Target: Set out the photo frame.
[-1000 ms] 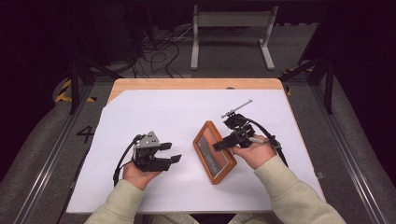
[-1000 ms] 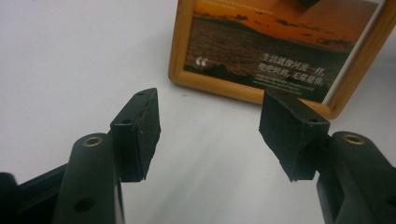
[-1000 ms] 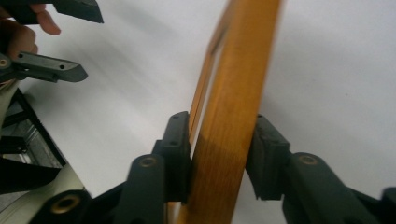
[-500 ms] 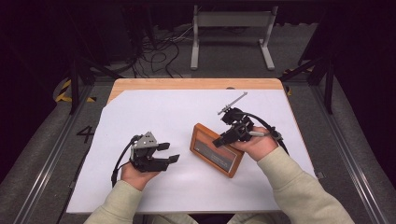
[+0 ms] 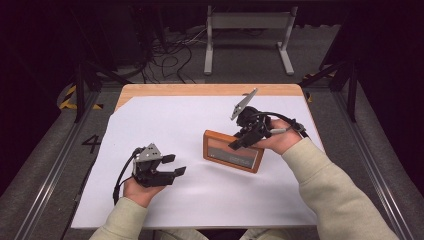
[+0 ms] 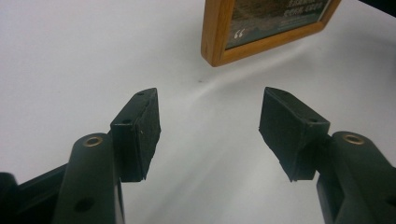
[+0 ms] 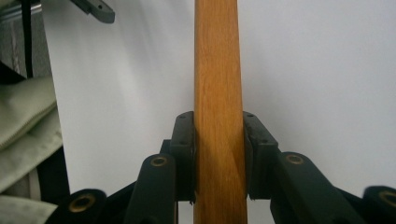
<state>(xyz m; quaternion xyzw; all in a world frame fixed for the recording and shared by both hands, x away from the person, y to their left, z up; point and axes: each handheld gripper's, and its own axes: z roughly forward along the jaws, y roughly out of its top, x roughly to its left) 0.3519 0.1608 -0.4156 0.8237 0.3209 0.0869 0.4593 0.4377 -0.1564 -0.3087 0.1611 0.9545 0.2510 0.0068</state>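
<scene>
My left gripper [image 5: 172, 166] sits near-left on the white sheet [image 5: 165, 120], jaws apart, nothing between. Farther right, my right gripper [image 5: 239, 143] clamps the wooden picture frame [image 5: 233, 151] by its top edge, frame tilted up.

Wooden table [image 5: 210, 90], white sheet [image 5: 190, 130] covering it

The right tool [image 5: 239, 145] has swung the wooden frame [image 5: 233, 151] from diagonal to nearly crosswise and tipped it up.

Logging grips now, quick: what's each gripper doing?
Left gripper: open, holding nothing.
Right gripper: closed on the wooden picture frame.
</scene>
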